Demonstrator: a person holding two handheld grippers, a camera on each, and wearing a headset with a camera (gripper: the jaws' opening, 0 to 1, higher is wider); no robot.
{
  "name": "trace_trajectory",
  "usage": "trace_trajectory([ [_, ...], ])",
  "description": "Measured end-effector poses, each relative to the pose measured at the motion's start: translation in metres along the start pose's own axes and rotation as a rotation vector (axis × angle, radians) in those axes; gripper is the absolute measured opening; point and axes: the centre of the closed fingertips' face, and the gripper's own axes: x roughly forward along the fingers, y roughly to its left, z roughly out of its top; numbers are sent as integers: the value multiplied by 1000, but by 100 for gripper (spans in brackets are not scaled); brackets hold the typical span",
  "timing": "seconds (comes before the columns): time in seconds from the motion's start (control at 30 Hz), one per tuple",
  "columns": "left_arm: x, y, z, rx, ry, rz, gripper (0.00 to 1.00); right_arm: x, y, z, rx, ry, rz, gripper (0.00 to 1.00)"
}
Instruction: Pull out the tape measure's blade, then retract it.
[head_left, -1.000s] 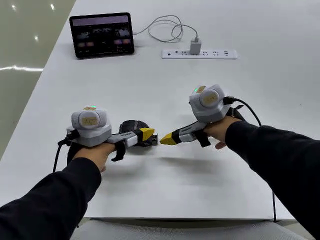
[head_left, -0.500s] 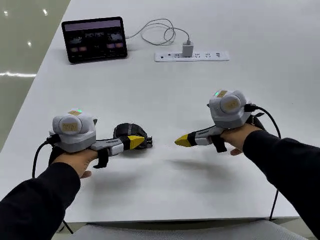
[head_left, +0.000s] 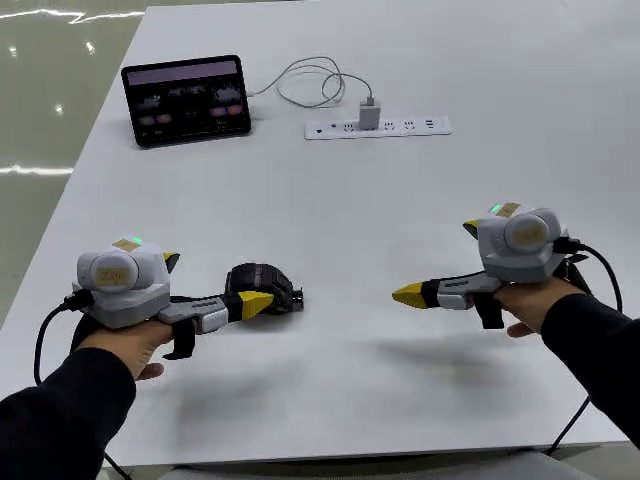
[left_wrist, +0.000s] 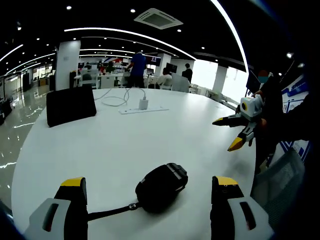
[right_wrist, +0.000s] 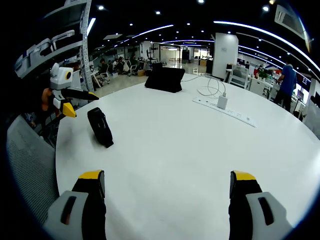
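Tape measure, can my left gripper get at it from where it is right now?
Probably yes: the left gripper is open, and the tape measure lies just ahead between its jaws on the table, nothing blocking.

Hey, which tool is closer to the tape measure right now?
Left. The left tool has the tape measure between its open jaws; the right tool hangs well apart, also open.

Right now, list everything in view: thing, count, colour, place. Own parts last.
table: one, white, under everything
tape measure: one, black, near left, between the jaws of the left tool, no blade out
tablet: one, black, far left
power strip: one, white, far middle
charger with cable: one, white, plugged into the power strip
left tool: one, grey, yellow tips, open around the tape measure
right tool: one, grey, yellow tips, open, near right
left hand, right hand: two, dark sleeves, each gripping its tool
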Motion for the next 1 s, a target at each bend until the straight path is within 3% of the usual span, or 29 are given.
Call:
trace_trajectory([
  [0.27,-10,-8,-4,37,24,-64,100,-26,-8,-13,27,-13,-30,100],
  [0.53,-24,2,-8,32,26,-34,100,-47,-6,-24,31,-12,-44,100],
  [0.83,-42,-3,-14,53,24,-53,100,-67,-6,-29,39,-29,-63,100],
  [1.0,-53,4,-17,55,28,-23,100,-78,-1,-36,26,-30,-58,100],
])
